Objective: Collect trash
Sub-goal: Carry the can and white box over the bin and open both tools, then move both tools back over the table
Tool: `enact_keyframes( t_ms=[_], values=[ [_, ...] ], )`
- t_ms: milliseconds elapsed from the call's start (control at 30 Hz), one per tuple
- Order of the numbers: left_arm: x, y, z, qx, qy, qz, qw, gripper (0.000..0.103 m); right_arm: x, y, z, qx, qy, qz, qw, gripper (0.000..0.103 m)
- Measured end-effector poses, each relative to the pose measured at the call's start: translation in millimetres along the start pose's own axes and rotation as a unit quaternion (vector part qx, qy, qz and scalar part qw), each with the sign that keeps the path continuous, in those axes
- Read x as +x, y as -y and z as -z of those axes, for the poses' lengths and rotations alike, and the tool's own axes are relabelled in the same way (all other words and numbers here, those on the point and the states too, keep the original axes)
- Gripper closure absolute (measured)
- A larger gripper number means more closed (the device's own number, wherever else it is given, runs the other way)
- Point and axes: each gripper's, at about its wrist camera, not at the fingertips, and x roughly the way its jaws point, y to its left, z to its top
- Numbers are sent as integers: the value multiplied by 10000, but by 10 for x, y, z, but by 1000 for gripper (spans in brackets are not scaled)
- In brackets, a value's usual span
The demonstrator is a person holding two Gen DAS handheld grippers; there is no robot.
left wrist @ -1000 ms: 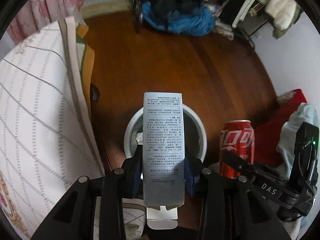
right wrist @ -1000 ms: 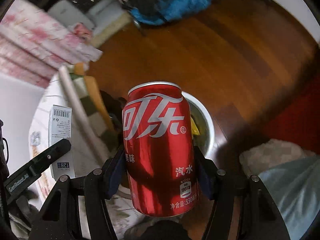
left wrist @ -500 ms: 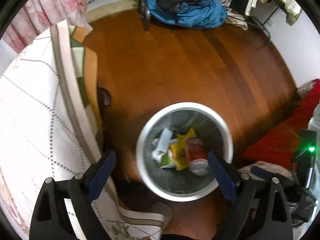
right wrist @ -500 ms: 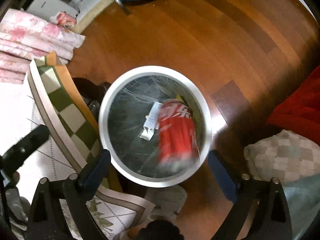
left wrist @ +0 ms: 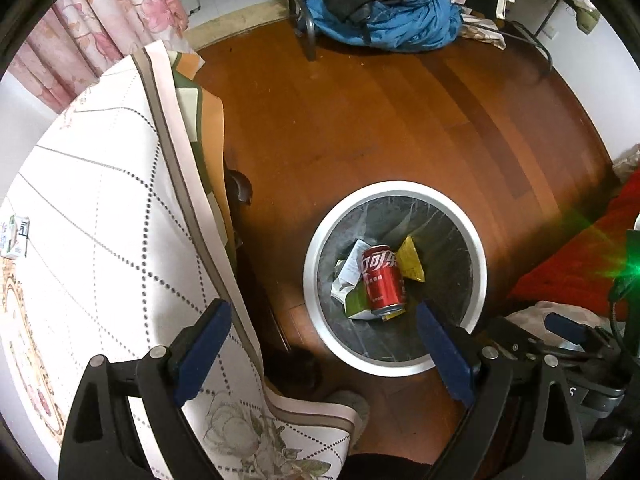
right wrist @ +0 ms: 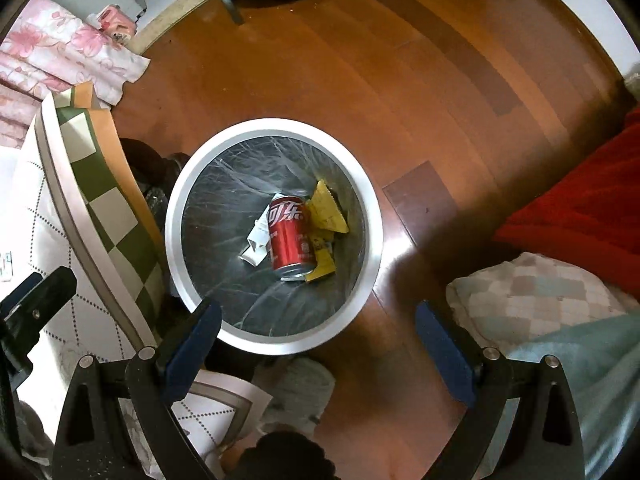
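Red can (right wrist: 290, 236) lies in the white bin (right wrist: 372, 216) on yellow wrappers (right wrist: 326, 210). Both tools, left (left wrist: 320, 354) and right (right wrist: 318, 354), point down, jaws wide, empty.

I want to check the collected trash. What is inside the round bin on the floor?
Inside the bin lie a red can on its side, a white carton beside it and yellow wrappers. What lies under them is covered.
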Motion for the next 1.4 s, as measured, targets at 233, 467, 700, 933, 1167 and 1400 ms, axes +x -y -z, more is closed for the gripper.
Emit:
enact_keyframes(
  t_ms=[233,467,700,933,1167,1400],
  values=[
    [-317,13,84,33,248,38,9997,9,-309,-56,119,-108,173,14,9998,4],
    [-725,16,196,42,577,160,9982,9,-766,-82,297,-181,444,-38,9988,4],
    [-1238,-79,280,-83,981,175,9950,9,-1378,-183,512,-203,883,-211,9957,4],
    [-1739,-625,349,-595,1450,73,9876,9,-1991,-641,636,-471,1335,-514,9886,4],
    [-1907,-1895,547,-1524,1717,-697,9708,9,-2162,-1905,629,-1565,1337,-747,9757,4],
    [-1482,-3487,1124,-2897,1178,-1372,9399,9,-1540,-3714,604,-2946,782,-903,9481,4]
  ],
)
